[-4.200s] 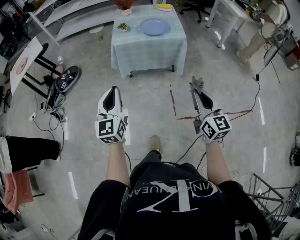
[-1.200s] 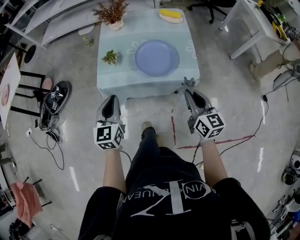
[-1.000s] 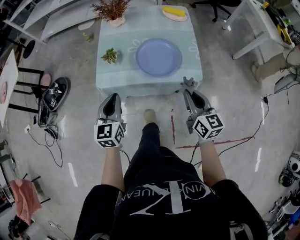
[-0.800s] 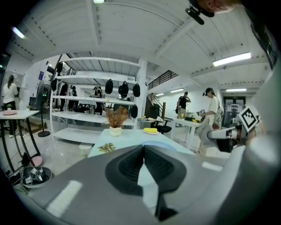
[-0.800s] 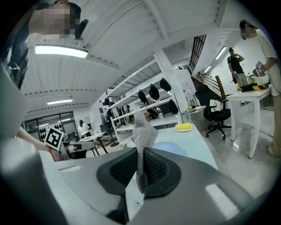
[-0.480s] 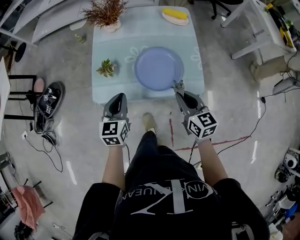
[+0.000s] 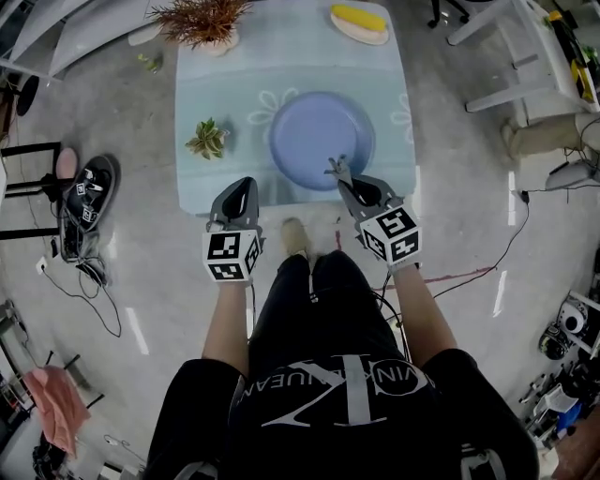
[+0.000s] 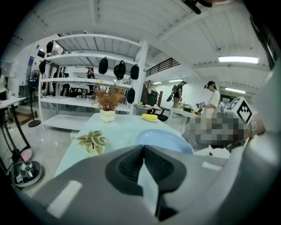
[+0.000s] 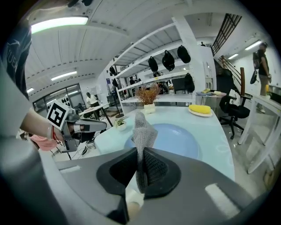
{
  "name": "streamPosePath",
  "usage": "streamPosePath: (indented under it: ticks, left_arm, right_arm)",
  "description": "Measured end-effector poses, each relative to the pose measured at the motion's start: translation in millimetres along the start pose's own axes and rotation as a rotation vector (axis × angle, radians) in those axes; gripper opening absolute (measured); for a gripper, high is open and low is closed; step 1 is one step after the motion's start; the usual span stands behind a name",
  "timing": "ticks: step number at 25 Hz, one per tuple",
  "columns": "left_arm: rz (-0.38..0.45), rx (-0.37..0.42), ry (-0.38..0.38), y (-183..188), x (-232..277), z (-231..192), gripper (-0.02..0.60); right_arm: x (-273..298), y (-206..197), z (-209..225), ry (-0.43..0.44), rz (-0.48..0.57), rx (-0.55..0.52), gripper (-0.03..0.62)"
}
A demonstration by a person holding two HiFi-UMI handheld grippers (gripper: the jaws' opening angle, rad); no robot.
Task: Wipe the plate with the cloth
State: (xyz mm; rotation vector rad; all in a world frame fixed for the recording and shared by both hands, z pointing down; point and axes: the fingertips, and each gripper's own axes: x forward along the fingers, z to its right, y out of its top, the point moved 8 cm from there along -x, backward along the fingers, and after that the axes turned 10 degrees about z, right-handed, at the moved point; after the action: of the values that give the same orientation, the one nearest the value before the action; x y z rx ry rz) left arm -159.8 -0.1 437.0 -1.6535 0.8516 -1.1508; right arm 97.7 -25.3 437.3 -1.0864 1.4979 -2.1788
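Note:
A round blue plate [image 7: 322, 139] lies in the middle of a small table [image 7: 225, 94] with a pale blue cover. My right gripper [image 7: 342, 178] hangs at the plate's near rim, shut on a grey mesh cloth [image 7: 335, 169] that sticks up past the jaws [image 9: 141, 127]. The right gripper view has the plate [image 9: 175, 137] just beyond the cloth. My left gripper [image 7: 242, 185] is shut and holds nothing, level with the table's near edge and left of the plate. The plate [image 8: 164, 139] lies ahead and to the right in the left gripper view.
On the table stand a small green plant [image 7: 207, 139], a dried plant in a pot [image 7: 200, 17] and a yellow thing on a dish [image 7: 359, 21]. Shoes [image 7: 84, 192] and cables lie on the floor at left. A white table [image 7: 525, 47] stands at right.
The person has walked up to the table. Both grippers moved forward from over the floor to the table's near edge, the right one with the cloth reaching the plate's rim.

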Motion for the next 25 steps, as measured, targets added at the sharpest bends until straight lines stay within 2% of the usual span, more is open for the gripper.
streamPosePath:
  ticks: [6,12,19,25]
  left_arm:
    - [-0.036,-0.026,0.026,-8.2,21.3,-1.8,0.0]
    - [-0.101,-0.067,0.076,-16.4,39.1,-4.9,0.0]
    - [-0.115,-0.127,0.112,-33.0,54.7,-6.4,0.0]
    - [-0.121,-0.119,0.069,-42.1,73.7,-8.7,0.0]
  right_arm:
    - [33.1,-1.0,9.4,0.065,-0.111,-0.09,0.028]
    - [70.4,-6.2,20.5,0.14,-0.264,-0.188,0.028]
    - [117.4,-7.0,27.5,0.196,-0.345,-0.357,0.028]
    - [159.9,-9.9,17.8,0.278,-0.381,-0.532,0.029]
